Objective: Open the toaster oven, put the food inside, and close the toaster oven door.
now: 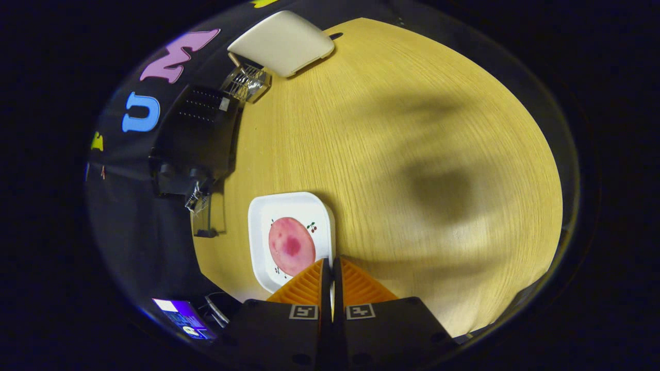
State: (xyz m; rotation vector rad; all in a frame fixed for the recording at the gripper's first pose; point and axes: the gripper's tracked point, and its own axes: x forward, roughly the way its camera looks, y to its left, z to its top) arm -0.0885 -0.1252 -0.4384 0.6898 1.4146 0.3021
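Observation:
A white square plate (263, 206) lies on the wooden table (412, 154), and a round pink slice of food (291, 246) rests on it. My gripper (331, 263) hangs above the plate's edge, just beside the slice. Its fingers are shut against each other with nothing held. The black toaster oven (198, 129) stands at the table's edge beyond the plate, by the booth wall. A see-through panel (209, 219) that looks like its door juts from its front toward the plate; I cannot tell how far it is open.
A wire rack (247, 82) sits beside the oven. Past it lies a cream flat pad (283, 44). A small lit screen (183, 317) sits off the table near the fingers. A broad shadow falls over the bare wood beside the plate.

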